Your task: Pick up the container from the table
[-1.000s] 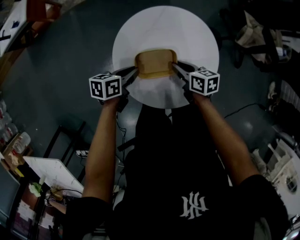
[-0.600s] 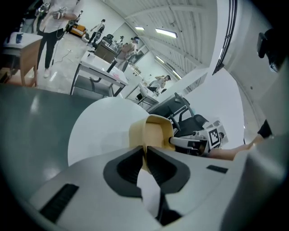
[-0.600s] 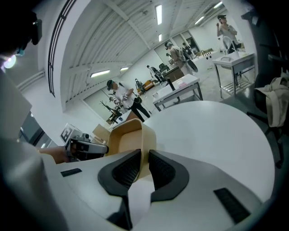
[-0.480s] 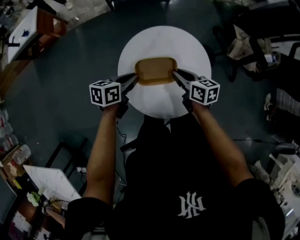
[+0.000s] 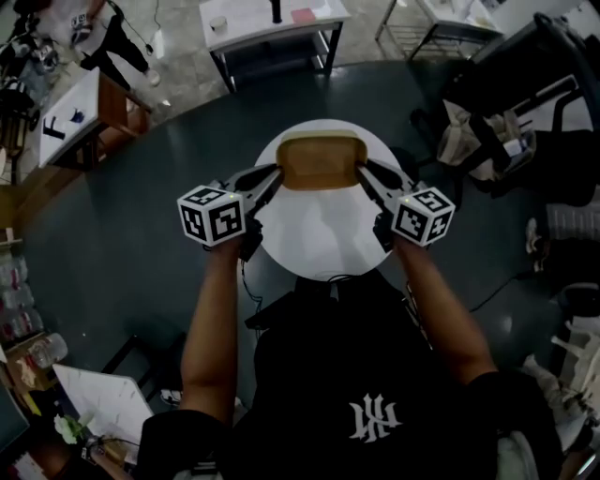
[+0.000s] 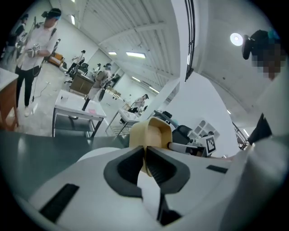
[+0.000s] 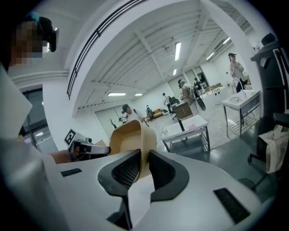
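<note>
A tan, shallow rectangular container (image 5: 321,161) hangs in the air above the round white table (image 5: 319,234), held between both grippers. My left gripper (image 5: 277,175) pinches its left rim; its jaws are closing with the rim between the pads. My right gripper (image 5: 364,170) is shut on the right rim. In the left gripper view the container (image 6: 153,133) rises from between the left gripper (image 6: 145,160) pads. In the right gripper view the container's wall (image 7: 128,135) sits clamped in the right gripper (image 7: 143,167).
A white work table (image 5: 272,19) stands beyond the round table, a wooden desk (image 5: 84,112) at the left, and chairs with bags (image 5: 487,131) at the right. Several people stand in the room's background. Dark floor surrounds the table.
Both grippers have risen together with the container, lifting it off the white table. The table now looks smaller and farther below, and more of the room shows.
</note>
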The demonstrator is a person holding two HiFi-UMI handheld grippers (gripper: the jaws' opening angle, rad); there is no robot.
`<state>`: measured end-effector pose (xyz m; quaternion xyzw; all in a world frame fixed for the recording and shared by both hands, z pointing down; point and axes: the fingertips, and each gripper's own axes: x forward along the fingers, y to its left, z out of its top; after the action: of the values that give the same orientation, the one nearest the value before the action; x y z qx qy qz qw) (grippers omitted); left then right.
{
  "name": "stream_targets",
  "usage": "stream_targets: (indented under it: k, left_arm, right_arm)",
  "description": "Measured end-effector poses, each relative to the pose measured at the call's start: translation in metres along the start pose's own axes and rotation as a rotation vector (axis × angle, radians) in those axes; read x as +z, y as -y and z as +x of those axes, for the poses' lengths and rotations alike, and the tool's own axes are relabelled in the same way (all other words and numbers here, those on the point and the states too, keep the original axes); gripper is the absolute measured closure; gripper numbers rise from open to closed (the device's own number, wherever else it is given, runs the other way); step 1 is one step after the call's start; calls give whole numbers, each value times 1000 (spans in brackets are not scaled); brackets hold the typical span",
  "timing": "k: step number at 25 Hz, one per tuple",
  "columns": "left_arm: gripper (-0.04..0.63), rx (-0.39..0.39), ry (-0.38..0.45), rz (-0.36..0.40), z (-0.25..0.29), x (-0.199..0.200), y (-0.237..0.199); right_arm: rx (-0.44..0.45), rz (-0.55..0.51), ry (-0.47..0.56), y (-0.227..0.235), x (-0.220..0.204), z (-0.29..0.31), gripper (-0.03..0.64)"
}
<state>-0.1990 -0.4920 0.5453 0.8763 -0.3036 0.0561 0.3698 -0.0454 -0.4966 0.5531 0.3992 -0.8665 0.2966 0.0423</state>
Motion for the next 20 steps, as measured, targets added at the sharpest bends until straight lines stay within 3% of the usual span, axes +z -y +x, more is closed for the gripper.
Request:
stream_targets:
  k: [10,20]
  left_arm:
    - [569,-36,159,194,-26,88,77]
    - [571,57,311,445,-62,157,181]
  right_arm:
    - [61,-218,213,-55,116,-46,537]
    - [188,-357,374,-101,203,-105,537]
